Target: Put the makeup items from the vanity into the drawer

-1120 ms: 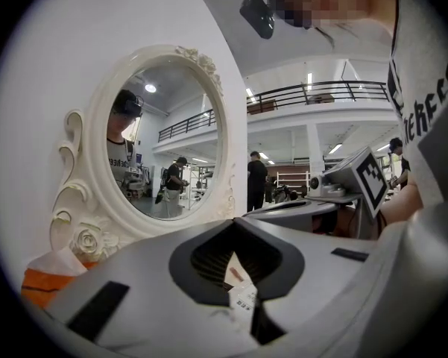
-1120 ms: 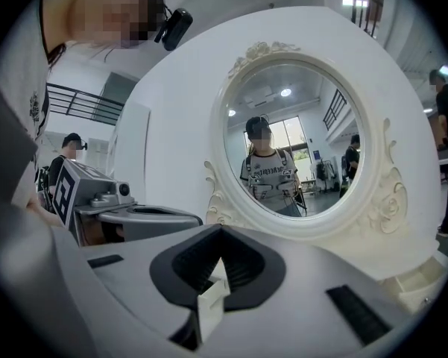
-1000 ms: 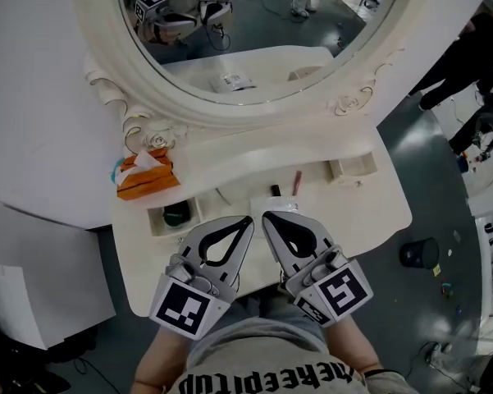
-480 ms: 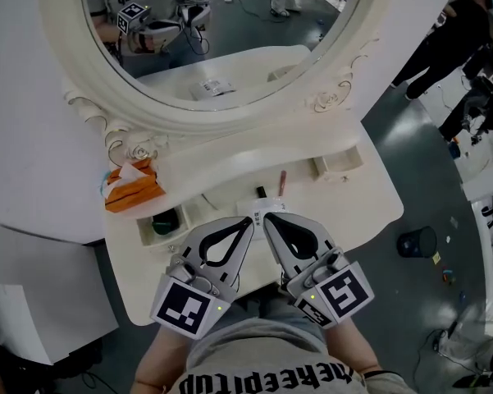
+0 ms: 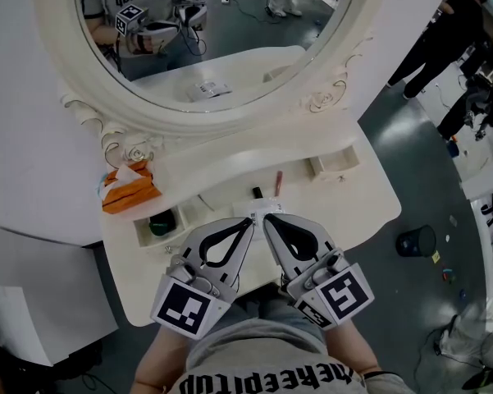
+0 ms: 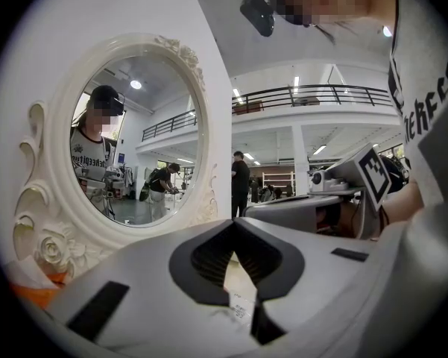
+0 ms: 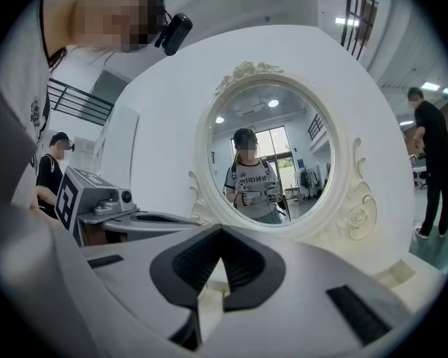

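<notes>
Makeup items sit on the vanity (image 5: 369, 212). At the desk's left edge a round green pot (image 5: 158, 222) lies in the open drawer (image 5: 141, 235). Toward the middle of the back edge lie a small dark tube (image 5: 257, 192) and a pink stick (image 5: 277, 180). The left gripper (image 5: 246, 222) and right gripper (image 5: 267, 218) hover side by side at the front edge, each with its jaws closed on nothing. Nudged by closed tips, the slim stick would likely roll away, and grippers this close together may knock each other.
</notes>
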`<state>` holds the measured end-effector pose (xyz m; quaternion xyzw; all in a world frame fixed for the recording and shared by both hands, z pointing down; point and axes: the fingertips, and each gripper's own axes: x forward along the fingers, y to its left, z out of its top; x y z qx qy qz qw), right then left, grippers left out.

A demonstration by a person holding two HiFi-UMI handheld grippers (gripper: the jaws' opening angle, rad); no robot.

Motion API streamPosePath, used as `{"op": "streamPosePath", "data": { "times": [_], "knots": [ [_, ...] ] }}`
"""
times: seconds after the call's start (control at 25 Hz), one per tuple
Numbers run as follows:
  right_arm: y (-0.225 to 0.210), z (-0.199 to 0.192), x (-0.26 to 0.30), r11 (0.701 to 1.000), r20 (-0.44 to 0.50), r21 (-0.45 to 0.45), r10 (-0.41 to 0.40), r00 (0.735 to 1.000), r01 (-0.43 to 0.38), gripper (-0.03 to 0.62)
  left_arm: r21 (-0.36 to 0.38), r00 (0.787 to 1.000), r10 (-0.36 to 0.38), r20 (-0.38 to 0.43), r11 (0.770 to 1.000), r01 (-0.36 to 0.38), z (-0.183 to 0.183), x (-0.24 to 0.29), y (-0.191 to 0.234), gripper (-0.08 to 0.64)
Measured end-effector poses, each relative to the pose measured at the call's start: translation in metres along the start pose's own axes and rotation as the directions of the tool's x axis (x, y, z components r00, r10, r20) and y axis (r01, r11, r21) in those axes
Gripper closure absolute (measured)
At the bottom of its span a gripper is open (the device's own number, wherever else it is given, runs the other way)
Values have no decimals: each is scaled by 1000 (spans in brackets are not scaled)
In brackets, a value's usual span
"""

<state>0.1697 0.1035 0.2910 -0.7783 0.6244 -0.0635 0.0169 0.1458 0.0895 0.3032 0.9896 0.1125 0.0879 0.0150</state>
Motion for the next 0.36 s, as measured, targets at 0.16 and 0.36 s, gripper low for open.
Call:
{"op": "streamPosePath", "data": {
  "times": [0.16,0.36],
  "knots": [
    [1,0,-3,1000,-1,-1,1,1000,-1,583,1,1000,1,1,1000,-1,0,0,-2,545],
    [2,1,-6,1000,2,-2,1,1000,-1,583,4,1000,0,1,1000,0,1,-1,-6,545]
  ]
}}
